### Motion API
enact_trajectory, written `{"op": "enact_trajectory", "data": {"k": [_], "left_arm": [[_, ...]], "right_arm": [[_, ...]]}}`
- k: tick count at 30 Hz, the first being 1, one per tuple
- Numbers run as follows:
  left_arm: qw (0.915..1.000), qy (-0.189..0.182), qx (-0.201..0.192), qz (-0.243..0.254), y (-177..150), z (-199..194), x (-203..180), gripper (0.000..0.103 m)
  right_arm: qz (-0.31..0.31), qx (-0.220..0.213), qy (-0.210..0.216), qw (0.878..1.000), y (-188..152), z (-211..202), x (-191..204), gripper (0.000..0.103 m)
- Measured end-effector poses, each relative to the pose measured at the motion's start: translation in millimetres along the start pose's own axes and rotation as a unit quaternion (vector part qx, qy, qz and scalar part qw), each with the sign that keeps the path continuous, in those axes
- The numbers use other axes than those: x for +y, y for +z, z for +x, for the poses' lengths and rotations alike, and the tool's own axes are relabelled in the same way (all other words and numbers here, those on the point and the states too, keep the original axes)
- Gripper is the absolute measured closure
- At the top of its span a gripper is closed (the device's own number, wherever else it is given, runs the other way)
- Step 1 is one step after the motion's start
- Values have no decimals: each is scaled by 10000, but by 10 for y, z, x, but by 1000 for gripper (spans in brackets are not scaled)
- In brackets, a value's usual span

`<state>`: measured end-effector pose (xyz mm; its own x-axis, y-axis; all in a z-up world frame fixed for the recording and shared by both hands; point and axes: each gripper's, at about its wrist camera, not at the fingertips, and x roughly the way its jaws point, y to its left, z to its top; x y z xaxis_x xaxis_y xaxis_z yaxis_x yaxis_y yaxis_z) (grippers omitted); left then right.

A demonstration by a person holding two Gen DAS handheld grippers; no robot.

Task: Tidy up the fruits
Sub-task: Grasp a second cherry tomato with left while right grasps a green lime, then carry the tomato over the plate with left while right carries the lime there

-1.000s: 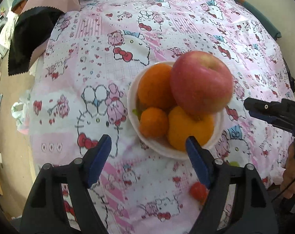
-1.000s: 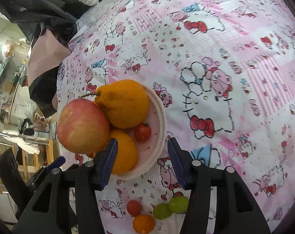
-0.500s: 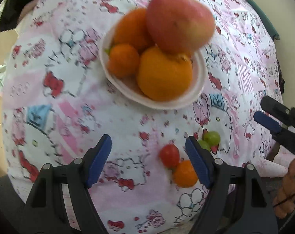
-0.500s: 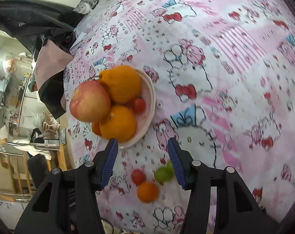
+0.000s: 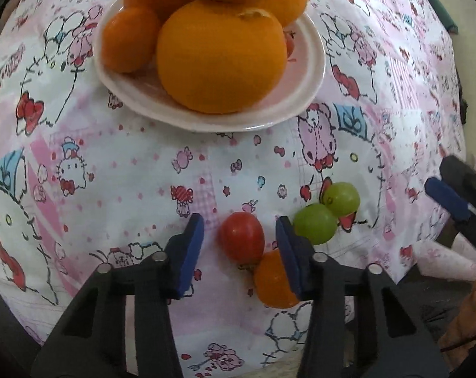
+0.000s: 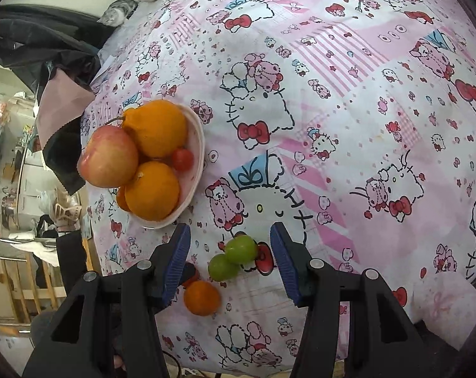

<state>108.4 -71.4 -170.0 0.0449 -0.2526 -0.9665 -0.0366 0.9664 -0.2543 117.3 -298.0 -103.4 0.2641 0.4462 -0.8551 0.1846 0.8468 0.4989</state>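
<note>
A pink plate [image 5: 304, 107] [image 6: 197, 163] holds oranges [image 5: 220, 60], a red apple [image 6: 108, 160] and a cherry tomato [image 6: 182, 159]. On the cloth lie a red cherry tomato [image 5: 242, 236], a small orange [image 5: 271, 280] [image 6: 201, 297] and two green fruits [image 5: 315, 223] [image 6: 241, 249]. My left gripper [image 5: 239, 245] is open, low, with the red tomato between its fingers. My right gripper [image 6: 230, 261] is open, with the green fruits between its fingers. The right gripper's tip also shows at the right edge of the left wrist view [image 5: 449, 198].
The table wears a pink Hello Kitty cloth [image 6: 332, 94]. Dark and pink fabric [image 6: 61, 100] hangs at the far left edge. A grey cat [image 6: 118, 14] lies beyond the table. The near table edge runs just below the loose fruits.
Both grippers have pulled back from the plate and come down over the loose fruits near the table edge. The left gripper's fingers have narrowed around the red tomato.
</note>
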Motion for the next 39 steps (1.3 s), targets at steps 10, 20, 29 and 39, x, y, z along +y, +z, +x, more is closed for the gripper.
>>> {"op": "enact_trajectory", "data": {"k": [10, 20, 29, 39], "left_arm": [[9997, 72, -97, 227, -43, -108, -24, 79], [9975, 235, -657, 147, -24, -468, 191, 79], [9959, 252, -871, -25, 4, -618, 355, 79], [9924, 324, -1187, -86, -12, -772, 451, 79]], "right_arm": [[277, 875, -143, 9957, -87, 506, -120, 47], [-256, 1190, -737, 9898, -144, 876, 112, 48], [-517, 1040, -733, 9905, -135, 837, 196, 68], [-461, 470, -188, 9977, -58, 433, 194, 68]]}}
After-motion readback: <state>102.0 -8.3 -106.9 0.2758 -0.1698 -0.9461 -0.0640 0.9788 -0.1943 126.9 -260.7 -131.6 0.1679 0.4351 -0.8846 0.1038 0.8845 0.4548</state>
